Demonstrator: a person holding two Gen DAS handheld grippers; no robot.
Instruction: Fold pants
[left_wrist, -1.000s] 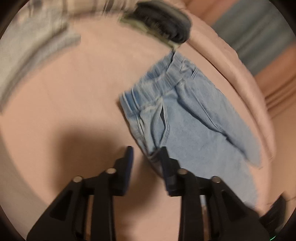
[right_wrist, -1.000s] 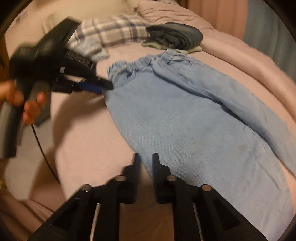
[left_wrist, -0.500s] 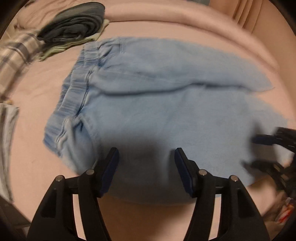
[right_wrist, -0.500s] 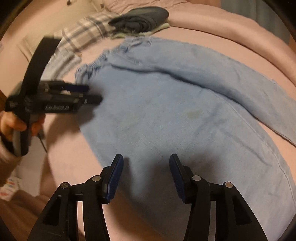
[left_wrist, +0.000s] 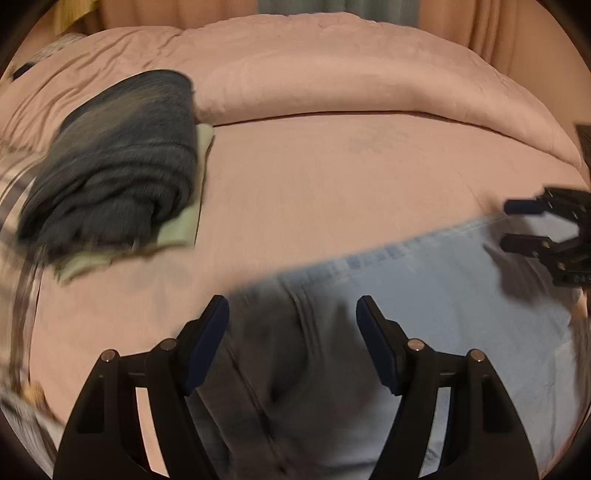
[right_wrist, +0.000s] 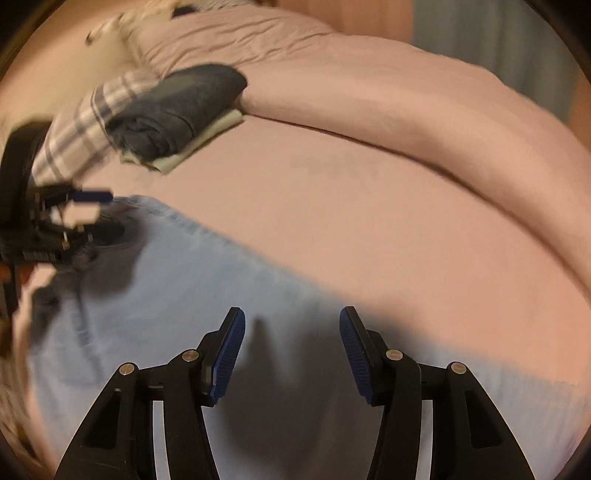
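- Plaid cloth (right_wrist: 85, 125) lies at the far left of the bed (left_wrist: 332, 177), half under a dark folded garment (left_wrist: 114, 177) that sits on a pale green one (left_wrist: 184, 221). This stack is well apart from the work and blocks nothing.
- Left tool (left_wrist: 291, 332) hangs over the waistband end of the pants (left_wrist: 424, 295). A second ago its jaws were nearly together at the waist edge; they have just been opening and now stand wide apart, released, with cloth below them but nothing pinched.
- The pants, light blue denim, lie flat along the near side of the bed, running left to right. Earlier they stretched away toward the far right; both views have since swung round to look across them.
- Right tool (right_wrist: 291, 343) is over the leg part, further right. Its jaws too have just been opening and now stand apart, gripping nothing.
- My reading: the cloth has been let go and both tools are lining up along the near long edge for the next fold.
- Beyond the pants the pink sheet is bare up to the rolled duvet (right_wrist: 406, 92) at the far side, so there is room to fold away from me. The pictures are blurred, so fine creases cannot be judged.
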